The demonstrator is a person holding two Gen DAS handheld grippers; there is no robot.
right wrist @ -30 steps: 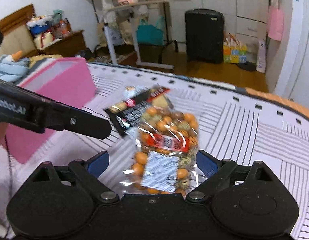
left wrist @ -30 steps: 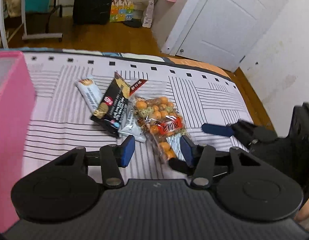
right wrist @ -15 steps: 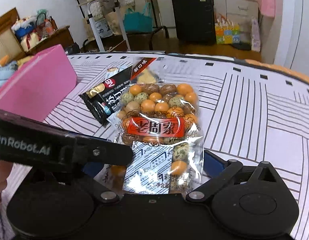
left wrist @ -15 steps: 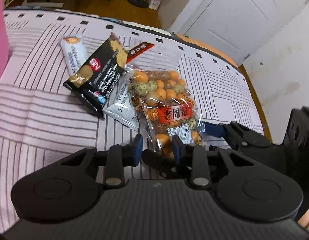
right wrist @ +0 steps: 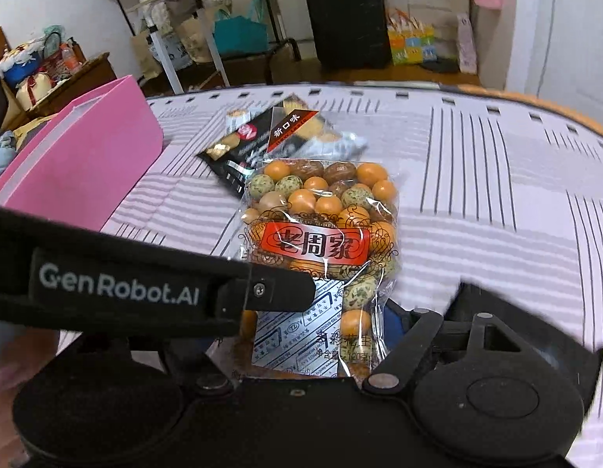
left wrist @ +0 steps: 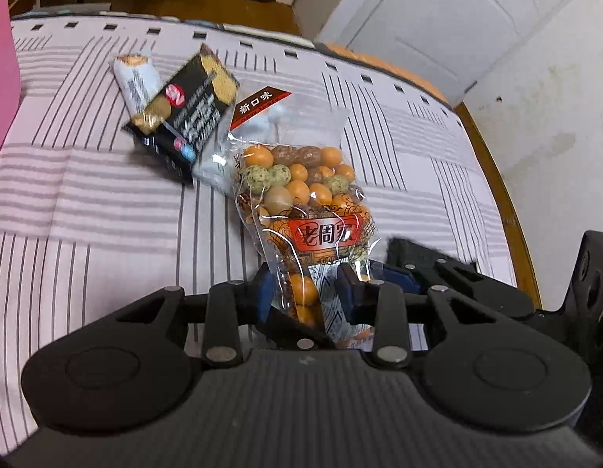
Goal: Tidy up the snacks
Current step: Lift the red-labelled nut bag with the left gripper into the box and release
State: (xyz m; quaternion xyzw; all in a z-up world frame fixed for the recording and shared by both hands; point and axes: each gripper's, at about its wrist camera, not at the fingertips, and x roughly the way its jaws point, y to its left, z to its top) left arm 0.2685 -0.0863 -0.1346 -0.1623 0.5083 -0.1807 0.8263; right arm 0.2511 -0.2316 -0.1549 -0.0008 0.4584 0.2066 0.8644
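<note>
A clear bag of orange, brown and green coated peanuts (left wrist: 305, 195) with a red label lies lengthwise on the striped bedsheet (left wrist: 86, 214). My left gripper (left wrist: 305, 292) is shut on the bag's near end, with a blue pad on each side. In the right wrist view the same bag (right wrist: 321, 234) runs between the fingers of my right gripper (right wrist: 313, 327). Its jaws are closing and its right pad sits beside the bag's edge. Its left finger is hidden behind the left gripper's black arm (right wrist: 145, 284).
Behind the bag lie a black snack packet (left wrist: 184, 117), a white bar wrapper (left wrist: 135, 78) and a silvery packet (left wrist: 215, 160). A pink box (right wrist: 86, 156) stands at the left. The bed's edge (left wrist: 496, 195) and a white door are at the right.
The left gripper came down and shut on the near end of the peanut bag. The right gripper moved in around the same end and its jaws narrowed.
</note>
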